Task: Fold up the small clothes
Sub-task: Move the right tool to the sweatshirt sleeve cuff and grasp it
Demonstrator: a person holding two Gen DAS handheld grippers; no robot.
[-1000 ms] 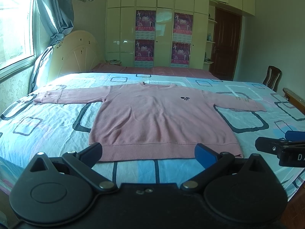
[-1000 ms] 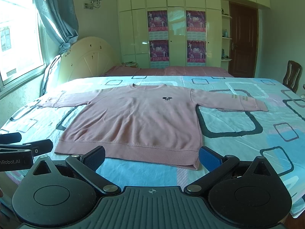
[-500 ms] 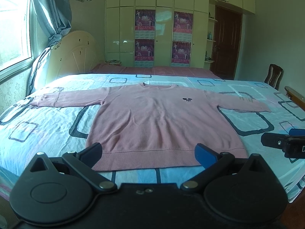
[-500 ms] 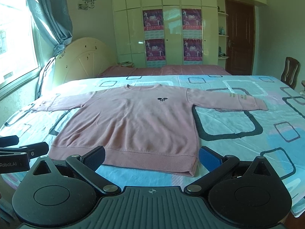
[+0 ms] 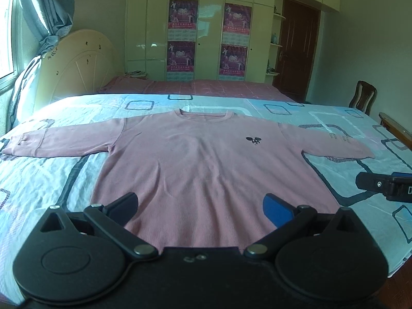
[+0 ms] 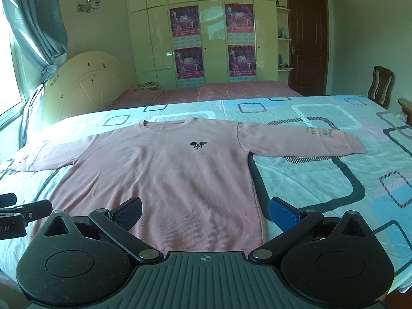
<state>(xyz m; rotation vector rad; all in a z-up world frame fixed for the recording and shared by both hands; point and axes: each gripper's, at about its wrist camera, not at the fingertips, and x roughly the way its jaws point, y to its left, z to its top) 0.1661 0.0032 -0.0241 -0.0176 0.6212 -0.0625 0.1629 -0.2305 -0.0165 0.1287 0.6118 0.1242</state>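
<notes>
A pink long-sleeved sweater (image 5: 200, 164) lies flat on the bed, front up, both sleeves spread out, a small dark logo on the chest. It also shows in the right wrist view (image 6: 170, 180). My left gripper (image 5: 203, 207) is open and empty, over the sweater's lower hem. My right gripper (image 6: 206, 212) is open and empty, over the hem near the sweater's right bottom corner. The right gripper's tip shows in the left wrist view (image 5: 383, 184), and the left gripper's tip shows in the right wrist view (image 6: 23, 212).
The bed (image 5: 334, 118) has a light blue cover with square patterns. A cream headboard (image 5: 77, 64) and a curtained window stand at the left. A wardrobe (image 5: 206, 25) and a second bed lie behind. A wooden chair (image 5: 363, 97) and a door stand at the right.
Both grippers have moved forward toward the sweater, so its hem now sits under the fingers. Both stay open.
</notes>
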